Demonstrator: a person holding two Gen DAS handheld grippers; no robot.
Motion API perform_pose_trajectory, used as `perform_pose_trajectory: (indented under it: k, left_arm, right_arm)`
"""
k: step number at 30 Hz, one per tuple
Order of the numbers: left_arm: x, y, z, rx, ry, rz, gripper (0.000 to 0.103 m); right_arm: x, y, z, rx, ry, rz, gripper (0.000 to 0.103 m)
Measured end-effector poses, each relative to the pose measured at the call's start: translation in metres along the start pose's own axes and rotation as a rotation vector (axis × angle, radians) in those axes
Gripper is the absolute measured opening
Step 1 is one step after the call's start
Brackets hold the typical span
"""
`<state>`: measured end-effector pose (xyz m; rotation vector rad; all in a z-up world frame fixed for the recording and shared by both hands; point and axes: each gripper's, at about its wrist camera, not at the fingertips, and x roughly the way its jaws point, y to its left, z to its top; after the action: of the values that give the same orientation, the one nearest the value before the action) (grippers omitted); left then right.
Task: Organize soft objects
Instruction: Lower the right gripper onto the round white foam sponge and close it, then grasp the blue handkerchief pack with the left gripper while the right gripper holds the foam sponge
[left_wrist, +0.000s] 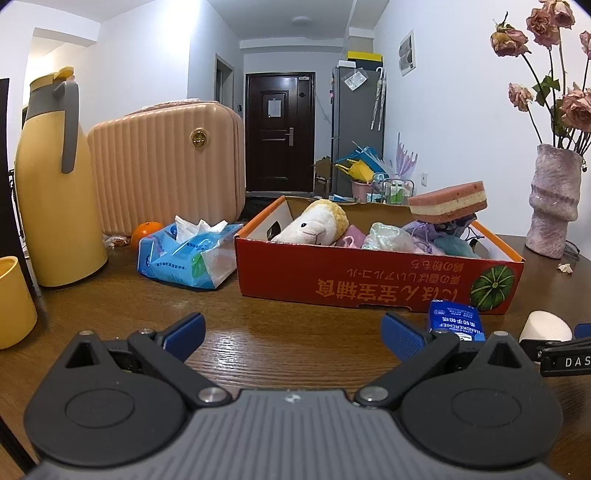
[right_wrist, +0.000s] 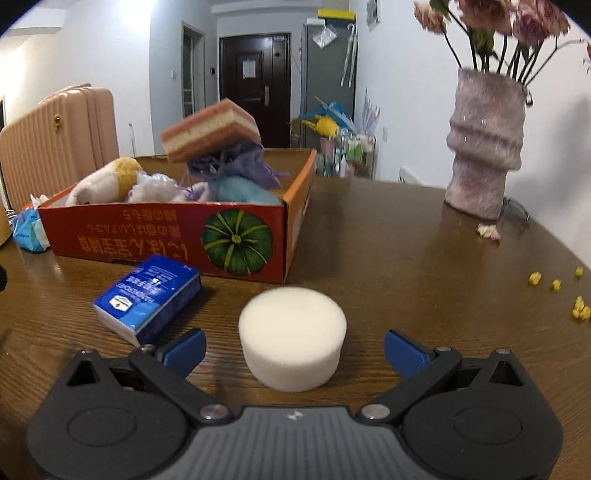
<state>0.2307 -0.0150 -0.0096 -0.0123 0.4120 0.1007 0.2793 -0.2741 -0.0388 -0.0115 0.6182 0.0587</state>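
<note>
A red cardboard box (left_wrist: 369, 275) (right_wrist: 155, 236) on the wooden table holds a plush toy (left_wrist: 314, 223), pastel soft items and a pink layered sponge (left_wrist: 448, 202) (right_wrist: 210, 129) resting tilted on top. A white round sponge (right_wrist: 292, 338) (left_wrist: 545, 326) sits on the table between the open fingers of my right gripper (right_wrist: 294, 350), not touched. A blue handkerchief tissue pack (right_wrist: 147, 299) (left_wrist: 456, 320) lies in front of the box. My left gripper (left_wrist: 293, 338) is open and empty above the table, in front of the box.
A blue tissue bag (left_wrist: 188, 254), an orange (left_wrist: 146, 230), a yellow jug (left_wrist: 51, 184), a yellow cup (left_wrist: 13, 301) and a pink case (left_wrist: 166, 166) stand at the left. A vase of dried roses (right_wrist: 484, 147) stands at the right, with yellow crumbs (right_wrist: 580, 308).
</note>
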Motion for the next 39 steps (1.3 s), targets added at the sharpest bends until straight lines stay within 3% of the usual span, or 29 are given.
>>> perform_pose_trajectory:
  k: [5,7,8,9,15,21,32,39]
  left_arm:
    - [0.003,-0.001,-0.001,0.0,0.014,0.001,0.103]
    - [0.004,-0.002,-0.001,0.002,0.018,0.0,0.103]
    - [0.005,-0.002,-0.001,0.003,0.02,0.001,0.103]
    - [0.006,-0.002,-0.001,0.002,0.022,0.002,0.103]
    - [0.012,-0.007,0.0,-0.013,0.04,-0.005,0.103]
    - [0.02,-0.025,0.003,-0.006,0.046,-0.03,0.103]
    - [0.036,-0.07,0.009,0.035,0.049,-0.101,0.103]
    - [0.054,-0.097,0.012,0.062,0.106,-0.182,0.103]
  right_arm:
    - [0.011,-0.006,0.003,0.016,0.041,0.021,0.087]
    - [0.014,-0.006,0.003,0.013,0.052,0.023,0.075]
    - [0.014,-0.006,0.004,0.009,0.048,0.023,0.061]
    - [0.014,-0.006,0.004,0.004,0.04,0.025,0.057]
    - [0.013,-0.009,0.007,-0.004,0.022,0.029,0.054]
    - [0.003,-0.012,0.01,-0.016,-0.051,0.019,0.054]
    - [-0.011,-0.041,0.016,-0.016,-0.17,-0.014,0.054]
    - [-0.013,-0.057,0.017,-0.02,-0.208,-0.02,0.054]
